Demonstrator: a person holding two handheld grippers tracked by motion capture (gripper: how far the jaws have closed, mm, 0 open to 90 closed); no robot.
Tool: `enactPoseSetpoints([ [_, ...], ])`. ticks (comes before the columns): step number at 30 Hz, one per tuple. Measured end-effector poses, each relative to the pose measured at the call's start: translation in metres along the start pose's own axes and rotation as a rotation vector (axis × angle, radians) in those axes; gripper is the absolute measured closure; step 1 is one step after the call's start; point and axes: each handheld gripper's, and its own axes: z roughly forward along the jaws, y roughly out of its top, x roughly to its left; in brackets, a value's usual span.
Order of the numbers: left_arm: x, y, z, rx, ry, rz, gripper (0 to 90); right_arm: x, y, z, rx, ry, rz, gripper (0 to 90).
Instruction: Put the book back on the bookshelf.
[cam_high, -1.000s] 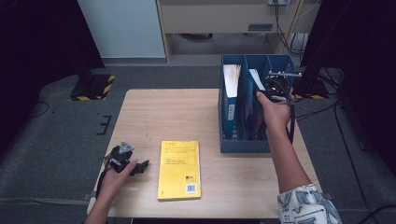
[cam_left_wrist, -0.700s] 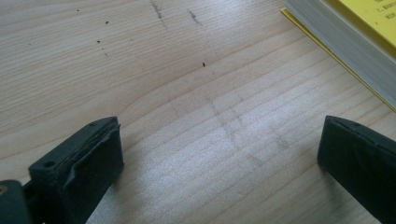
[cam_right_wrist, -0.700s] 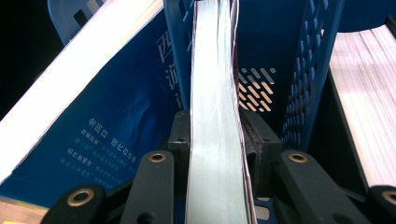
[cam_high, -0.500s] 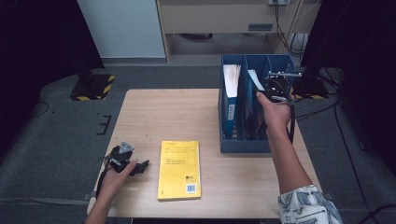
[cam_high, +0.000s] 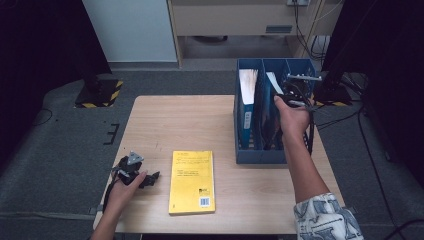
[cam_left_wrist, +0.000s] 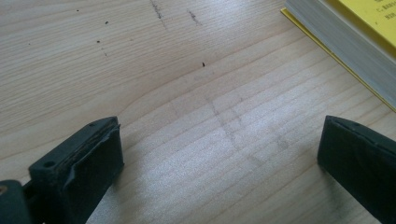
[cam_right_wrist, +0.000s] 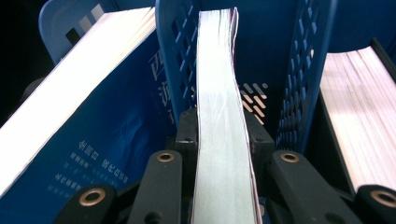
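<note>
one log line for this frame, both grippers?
right gripper: shut on book in blue file rack | left gripper: open, on table | yellow book: flat, untouched

1. This looks like a lab or recording room rather than a home.
2. A small light wooden table (cam_high: 165, 120) stands alone on grey carpet (cam_high: 65, 150).
3. Black stands with yellow-black hazard-striped bases (cam_high: 100, 94) flank it.
4. Loose cables (cam_high: 305, 25) hang at the far right by a beige cabinet (cam_high: 225, 20).

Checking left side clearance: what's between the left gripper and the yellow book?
Bare wood of the table between left gripper and yellow book, per the left gripper view.
</note>
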Motion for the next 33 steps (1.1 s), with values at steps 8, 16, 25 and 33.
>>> enactPoseSetpoints([
  [8,0.0,0.0,0.0,0.0,-0.001,0.003,0.0,-0.001,0.007,0.003,-0.032,-0.023,0.003,73.2],
  [16,0.0,0.0,0.0,0.0,-0.002,0.001,0.0,0.003,0.012,0.009,-0.04,-0.043,-0.017,73.2],
  [25,0.0,0.0,0.0,-0.001,-0.003,-0.001,0.0,0.005,0.011,0.016,-0.04,-0.051,-0.029,73.2],
  [33,0.0,0.0,0.0,-0.002,-0.003,-0.001,0.0,0.006,0.01,0.019,-0.04,-0.07,-0.049,73.2],
])
